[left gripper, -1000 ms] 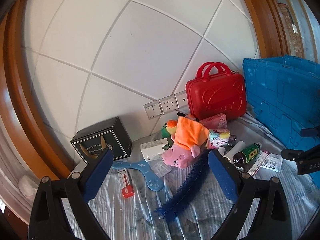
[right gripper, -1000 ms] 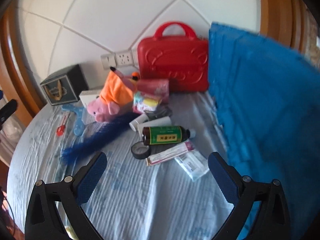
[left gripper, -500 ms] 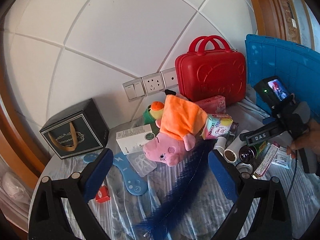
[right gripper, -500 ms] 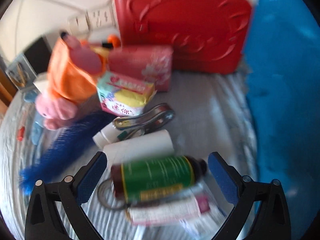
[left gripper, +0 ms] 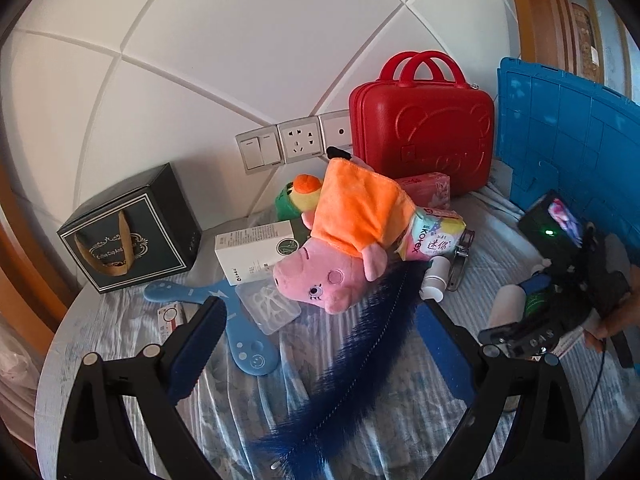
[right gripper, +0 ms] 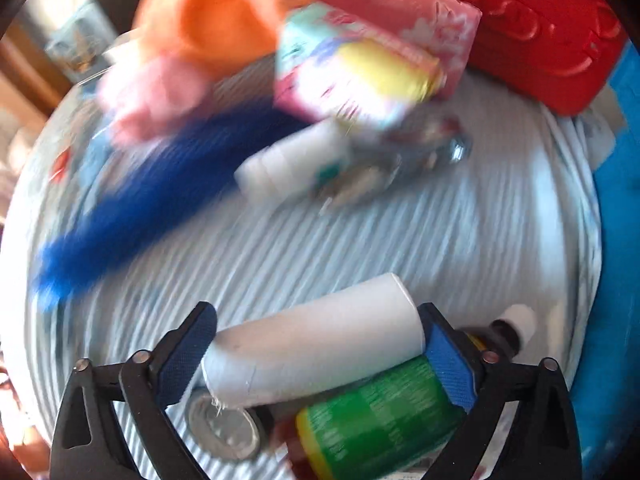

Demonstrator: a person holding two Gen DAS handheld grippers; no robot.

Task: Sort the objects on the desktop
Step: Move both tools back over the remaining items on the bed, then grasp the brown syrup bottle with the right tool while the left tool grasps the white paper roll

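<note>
A pile of small objects lies on a striped cloth. My right gripper points steeply down with a white cylinder lying lengthwise between its blue pads. The jaws are closing, and the cylinder's ends sit right at the pads. A green-labelled brown bottle lies just under the cylinder, next to a round silver disc. My left gripper hangs open over a dark blue feather, just short of a pink pig plush in an orange dress. Nothing is held in it.
A red case and a blue crate stand at the back right. A black gift box, a white carton and a blue plastic shape lie on the left. A pad packet, a small white bottle and a metal clip sit mid-pile.
My right gripper has dropped and tipped down onto the white cylinder and bottle, its jaws narrowing a little. The left gripper came lower and closer to the pile, then held still.
</note>
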